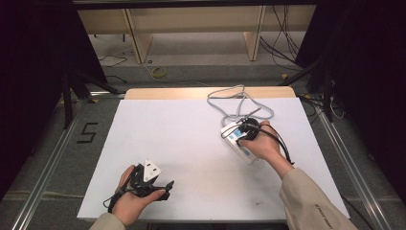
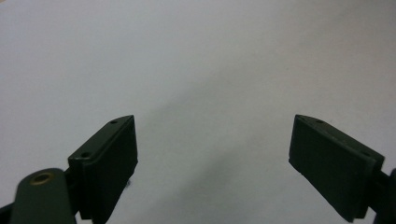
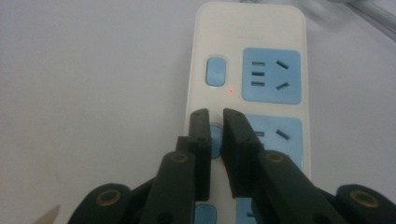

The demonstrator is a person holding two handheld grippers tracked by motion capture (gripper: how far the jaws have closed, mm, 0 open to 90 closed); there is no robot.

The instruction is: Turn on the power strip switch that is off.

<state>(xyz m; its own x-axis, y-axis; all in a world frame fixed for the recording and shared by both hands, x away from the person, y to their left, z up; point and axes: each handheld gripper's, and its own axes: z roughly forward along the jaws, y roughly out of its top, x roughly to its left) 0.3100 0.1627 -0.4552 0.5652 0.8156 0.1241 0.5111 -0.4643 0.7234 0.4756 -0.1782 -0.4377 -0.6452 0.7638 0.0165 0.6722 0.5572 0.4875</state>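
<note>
On the white table (image 1: 191,158), the right gripper (image 3: 216,114), jaws nearly together with nothing between them, bears on a blue switch (image 3: 215,137) of the power strip (image 3: 250,28) at the right, seemingly to toggle it, while the left gripper (image 2: 212,154) waits wide open and empty.

One power strip (image 1: 242,142), one cable (image 1: 237,103), two grippers (image 1: 152,179)

beige sleeves (image 1: 306,201), black gripper (image 1: 152,188), trailing cable (image 1: 282,143)

White table (image 1: 158,143), wooden shelving (image 1: 191,28) behind, grey floor (image 1: 48,158), dark curtains (image 1: 28,57)
</note>
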